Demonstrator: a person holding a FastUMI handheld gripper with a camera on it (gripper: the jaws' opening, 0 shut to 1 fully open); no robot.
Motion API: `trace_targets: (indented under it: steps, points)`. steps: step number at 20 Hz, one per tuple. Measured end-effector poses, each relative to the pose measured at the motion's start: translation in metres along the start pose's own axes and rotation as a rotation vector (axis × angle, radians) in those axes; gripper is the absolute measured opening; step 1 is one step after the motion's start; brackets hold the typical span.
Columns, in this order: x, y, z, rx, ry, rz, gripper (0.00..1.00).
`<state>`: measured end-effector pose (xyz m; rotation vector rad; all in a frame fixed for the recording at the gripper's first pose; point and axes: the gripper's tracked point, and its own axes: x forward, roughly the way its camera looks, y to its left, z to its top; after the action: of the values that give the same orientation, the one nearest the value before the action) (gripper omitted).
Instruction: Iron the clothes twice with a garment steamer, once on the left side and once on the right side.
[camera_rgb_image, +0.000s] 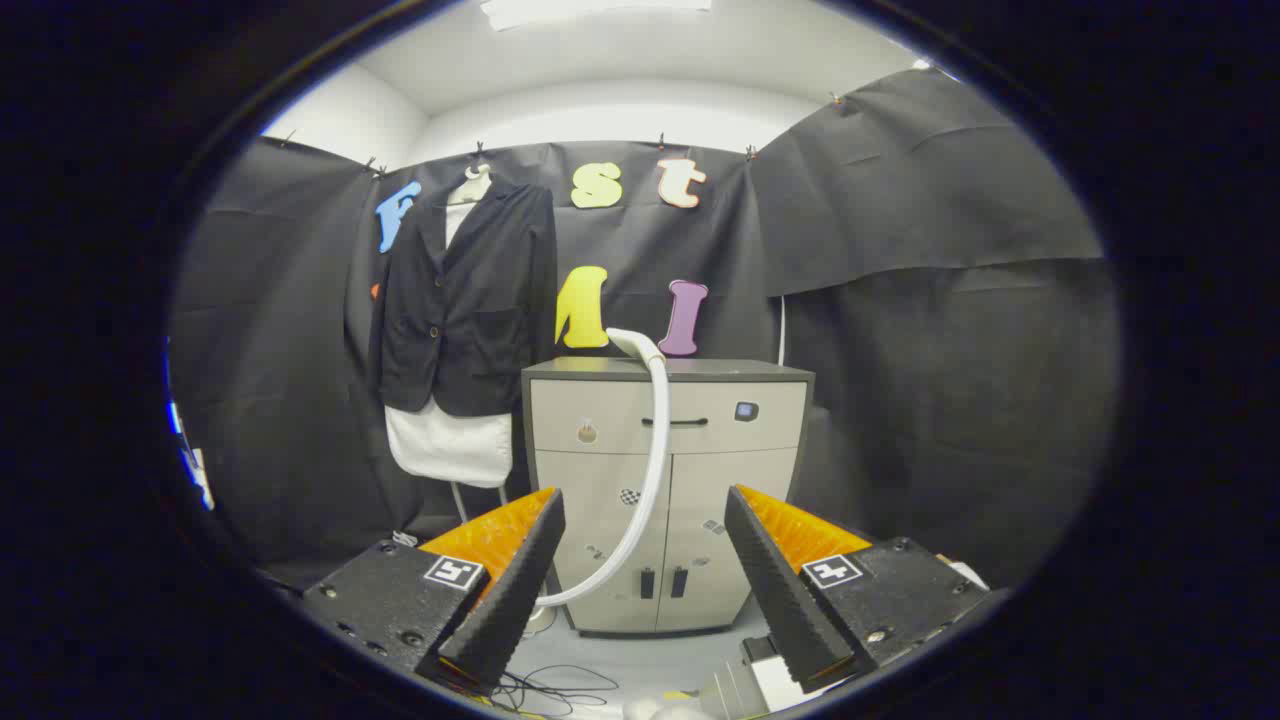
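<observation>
A dark blazer (462, 305) over a white shirt (450, 445) hangs on a hanger against the booth wall, beyond and to the left of my fingers. The garment steamer's white head (632, 343) lies on top of a beige cabinet (740, 470), and its white hose (645, 490) curves down the cabinet front toward the floor. My gripper (645, 570) is open, well back from the cabinet, with nothing between its fingers. The hose runs through the gap between the fingers, far beyond them.
The cabinet stands right of the hanging clothes, with a drawer, a handle and two doors. Thin black cables (560, 690) lie on the pale floor just ahead of the fingers. Some white objects (760, 685) sit low by the right finger.
</observation>
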<state>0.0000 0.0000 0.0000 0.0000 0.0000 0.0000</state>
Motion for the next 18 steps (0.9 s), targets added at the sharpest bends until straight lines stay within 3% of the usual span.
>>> trace_targets:
  steps: [18]
  points:
    - [0.018, 0.004, 0.022, 0.019, -0.016, -0.027, 1.00]
